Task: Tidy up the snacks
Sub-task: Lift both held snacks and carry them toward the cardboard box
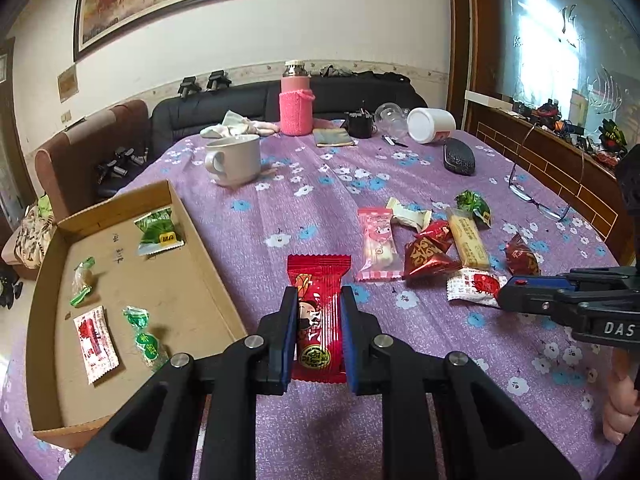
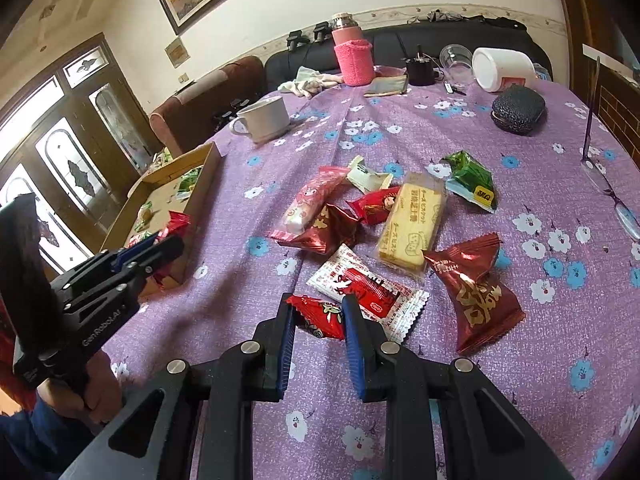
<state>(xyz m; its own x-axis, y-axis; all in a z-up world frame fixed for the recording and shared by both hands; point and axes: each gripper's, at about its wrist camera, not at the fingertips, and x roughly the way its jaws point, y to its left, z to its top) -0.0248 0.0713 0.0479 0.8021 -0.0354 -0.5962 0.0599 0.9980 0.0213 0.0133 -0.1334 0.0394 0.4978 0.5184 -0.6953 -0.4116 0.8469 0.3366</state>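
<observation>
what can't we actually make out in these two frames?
- Left wrist view: lower end of the long red packet is hidden behind the left claw.
- Right wrist view: the small red snack in the right claw is partly covered by its fingers.
- Right wrist view: the cardboard box is largely hidden by the left claw.
- Both views: wrapper print is unreadable.

Table (image 1: 304, 208), purple floral cloth: cardboard tray (image 1: 208, 256), white mug (image 1: 234, 158), pink bottle (image 1: 295, 106), loose snack packets (image 2: 412, 220), glasses (image 1: 536, 196).
</observation>
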